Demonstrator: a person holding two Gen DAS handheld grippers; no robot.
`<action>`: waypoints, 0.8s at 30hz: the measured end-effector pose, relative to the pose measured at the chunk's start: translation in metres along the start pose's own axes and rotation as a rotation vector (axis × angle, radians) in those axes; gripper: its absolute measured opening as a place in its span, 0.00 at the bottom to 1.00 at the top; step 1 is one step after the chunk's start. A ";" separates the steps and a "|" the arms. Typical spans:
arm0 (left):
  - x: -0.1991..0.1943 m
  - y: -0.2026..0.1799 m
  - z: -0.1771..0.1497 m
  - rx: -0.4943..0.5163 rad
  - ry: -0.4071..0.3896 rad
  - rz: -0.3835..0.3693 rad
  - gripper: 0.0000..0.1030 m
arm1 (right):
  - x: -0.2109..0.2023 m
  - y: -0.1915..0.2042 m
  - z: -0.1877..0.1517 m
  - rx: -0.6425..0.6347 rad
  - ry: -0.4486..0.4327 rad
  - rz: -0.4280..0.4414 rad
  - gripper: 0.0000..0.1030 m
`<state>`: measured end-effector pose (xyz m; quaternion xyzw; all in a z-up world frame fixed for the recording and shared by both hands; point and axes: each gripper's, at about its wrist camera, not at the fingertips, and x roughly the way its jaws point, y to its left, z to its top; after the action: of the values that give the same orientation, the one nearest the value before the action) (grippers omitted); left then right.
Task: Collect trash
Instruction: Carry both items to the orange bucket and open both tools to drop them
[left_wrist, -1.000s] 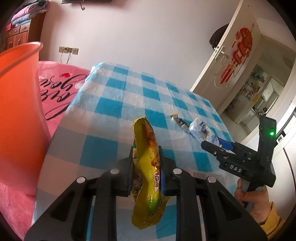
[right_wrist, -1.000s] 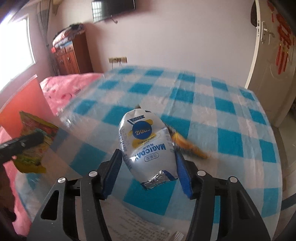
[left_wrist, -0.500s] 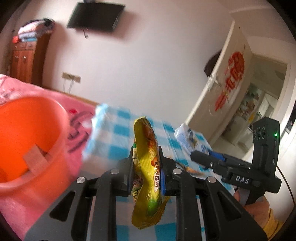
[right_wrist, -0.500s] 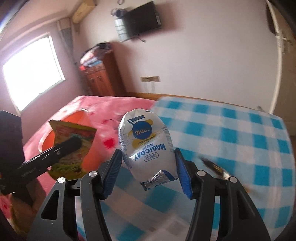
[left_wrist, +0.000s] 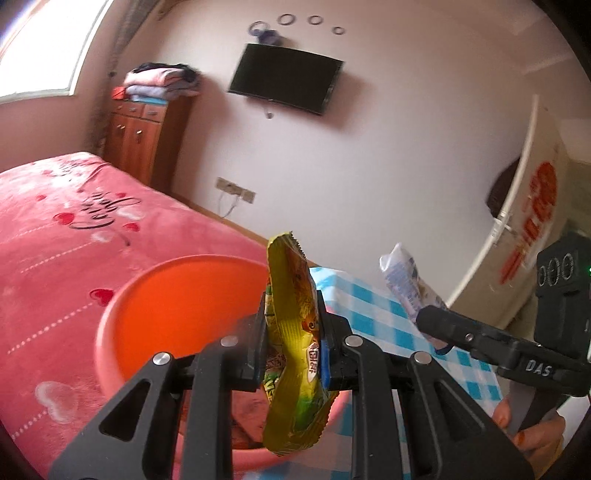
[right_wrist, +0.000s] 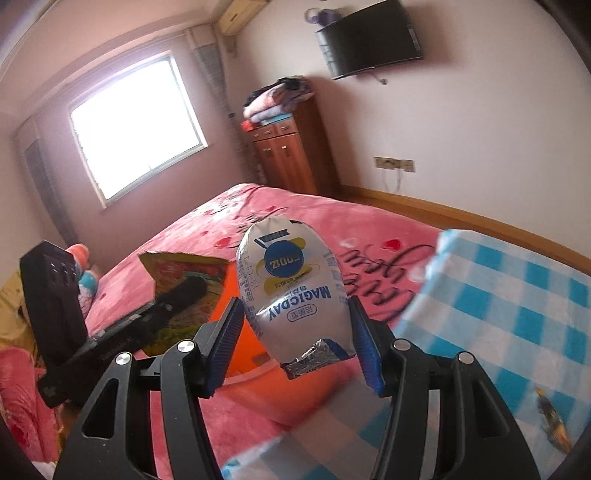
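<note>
Yellow snack wrapper (left_wrist: 291, 332) stands edge-on in the left wrist view, pinched flat by the left gripper (left_wrist: 293, 345) jaws over the orange bucket (left_wrist: 177, 306) on the pink bed (left_wrist: 55, 236). Only this view looks into the bucket and shows the person's hand (left_wrist: 528, 430) under the right gripper (left_wrist: 436, 325), whose white pouch (left_wrist: 406, 284) is seen side-on above the blue-checked desk (left_wrist: 373, 314).

The right wrist view shows the white MAGICDAY pouch (right_wrist: 293, 291) face-on, the right gripper (right_wrist: 295, 328) jaws half-spread and pressing its sides, tilted down toward the bed (right_wrist: 369, 229). Here alone a small wrapper (right_wrist: 552, 430) lies on the desk (right_wrist: 517, 306); the left gripper (right_wrist: 184, 291) holds its wrapper (right_wrist: 184, 269) before the bucket (right_wrist: 236, 325).
</note>
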<state>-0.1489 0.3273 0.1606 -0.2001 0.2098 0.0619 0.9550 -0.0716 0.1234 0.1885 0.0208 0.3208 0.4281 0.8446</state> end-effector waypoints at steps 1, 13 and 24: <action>0.002 0.005 0.000 -0.008 0.002 0.011 0.22 | 0.007 0.006 0.003 -0.004 0.001 0.009 0.56; 0.013 0.029 -0.009 -0.011 0.004 0.148 0.69 | 0.029 -0.012 -0.004 0.105 -0.010 0.002 0.91; 0.001 0.015 -0.017 0.009 -0.038 0.119 0.83 | -0.043 -0.066 -0.054 0.173 -0.191 -0.167 0.94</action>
<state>-0.1570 0.3341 0.1410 -0.1817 0.2032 0.1213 0.9544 -0.0734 0.0371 0.1483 0.1075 0.2752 0.3229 0.8991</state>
